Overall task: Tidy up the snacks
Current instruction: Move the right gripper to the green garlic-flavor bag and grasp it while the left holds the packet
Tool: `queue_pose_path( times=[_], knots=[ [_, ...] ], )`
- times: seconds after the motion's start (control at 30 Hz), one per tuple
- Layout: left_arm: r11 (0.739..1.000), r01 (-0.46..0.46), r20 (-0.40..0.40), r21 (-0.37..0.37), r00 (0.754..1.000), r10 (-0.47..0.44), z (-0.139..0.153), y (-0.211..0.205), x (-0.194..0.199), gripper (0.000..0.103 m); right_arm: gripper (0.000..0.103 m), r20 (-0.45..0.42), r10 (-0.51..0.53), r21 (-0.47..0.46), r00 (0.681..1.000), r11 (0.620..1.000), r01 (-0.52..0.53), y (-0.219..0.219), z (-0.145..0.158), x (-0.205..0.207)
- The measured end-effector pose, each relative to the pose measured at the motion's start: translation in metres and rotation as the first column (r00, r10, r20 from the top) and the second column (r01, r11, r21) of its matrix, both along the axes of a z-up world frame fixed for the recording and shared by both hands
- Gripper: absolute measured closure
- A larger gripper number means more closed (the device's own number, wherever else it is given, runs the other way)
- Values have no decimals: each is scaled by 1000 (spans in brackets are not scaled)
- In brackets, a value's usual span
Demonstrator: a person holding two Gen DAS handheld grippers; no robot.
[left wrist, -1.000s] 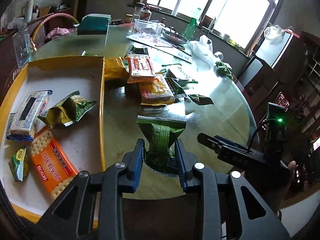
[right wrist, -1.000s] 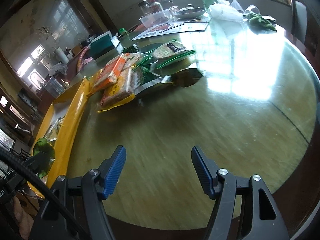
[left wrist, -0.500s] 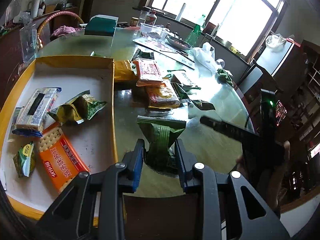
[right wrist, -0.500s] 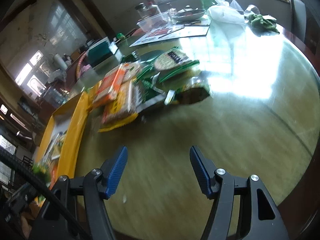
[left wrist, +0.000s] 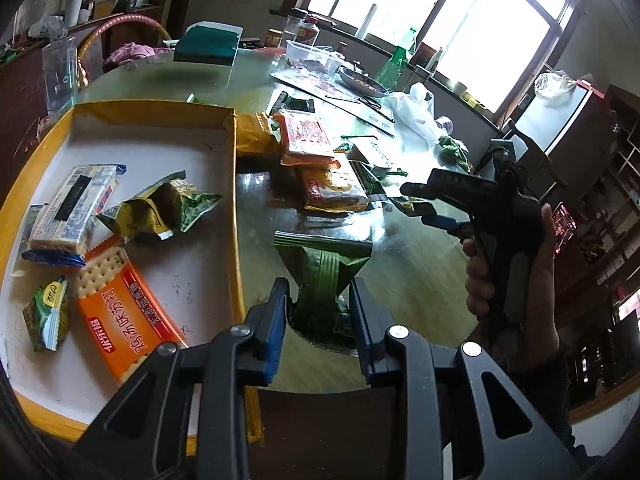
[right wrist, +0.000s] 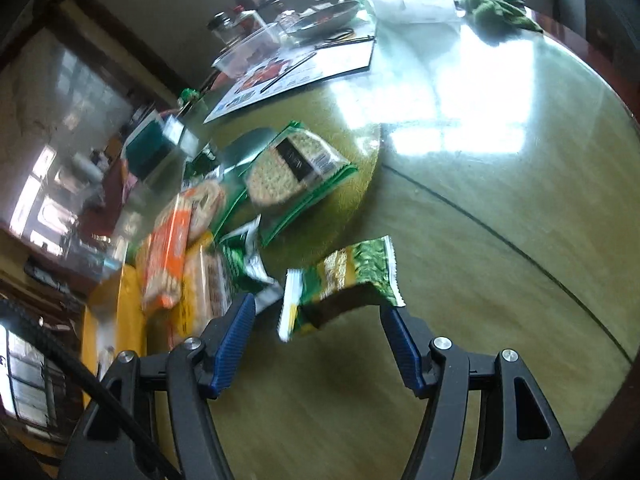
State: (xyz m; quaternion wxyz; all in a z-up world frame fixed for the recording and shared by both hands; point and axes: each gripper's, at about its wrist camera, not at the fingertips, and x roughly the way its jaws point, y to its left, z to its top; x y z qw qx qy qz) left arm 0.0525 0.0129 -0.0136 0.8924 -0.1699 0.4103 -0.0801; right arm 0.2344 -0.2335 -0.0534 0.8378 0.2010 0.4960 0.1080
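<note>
The left tongs (left wrist: 320, 312) are clamped narrow on a dark green snack packet (left wrist: 324, 280), held above the table (left wrist: 400, 264) just right of the yellow tray (left wrist: 234, 216); the packet's long axis runs away from the tongs, its flat sealed end farthest from them. The right tongs (right wrist: 316, 332) stand wide, with nothing pressed between the pads; just beyond their tips a small green and gold packet (right wrist: 348, 280) lies on the table, its long axis crosswise to the tongs, one serrated end toward the right finger. Left of it sits a loose pile of packets, with an orange cracker pack (right wrist: 166, 260) and, farther off, a round-cracker pack in green wrap (right wrist: 288, 168). Only the left wrist view shows inside the tray: a second orange cracker pack (left wrist: 120, 308) lying diagonally, a white biscuit pack (left wrist: 72, 208), a crumpled green and gold packet (left wrist: 160, 208) and a small green packet (left wrist: 46, 312). It also shows the right tongs from the side, carried by a hand (left wrist: 516, 276) and reaching toward the pile. The right wrist view is blurred at its left, showing only a yellow strip of the tray.
</note>
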Motion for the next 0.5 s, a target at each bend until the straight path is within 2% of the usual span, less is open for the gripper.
queue_pose_path(
  times=[0.07,0.17,0.2,0.27,0.3,0.33,0.5],
  knots=[
    [1000,-4,-2,2,1000,4,0,0,1,71,42,-14,-22,0,1000,1000,22,2,-2,4],
    [1000,-5,-4,5,1000,5,0,-1,1,71,52,-20,-26,-24,999,999,26,8,-2,11],
    [1000,-4,-5,7,1000,4,0,-1,1,71,61,-22,-25,-36,999,999,24,10,-3,13],
    [1000,-6,-6,8,1000,6,0,-2,0,71,62,-10,-6,-96,1000,995,5,15,-1,15],
    [1000,-6,-5,9,1000,6,0,-2,0,71,67,-2,2,-140,1000,990,-2,20,-1,15],
    [1000,-7,-4,11,1000,7,0,-2,0,71,87,0,6,-164,1000,986,-6,21,-1,14],
    [1000,-8,-7,14,1000,8,0,-2,-2,71,88,12,42,-181,999,983,-39,18,-3,-4]
  ],
)
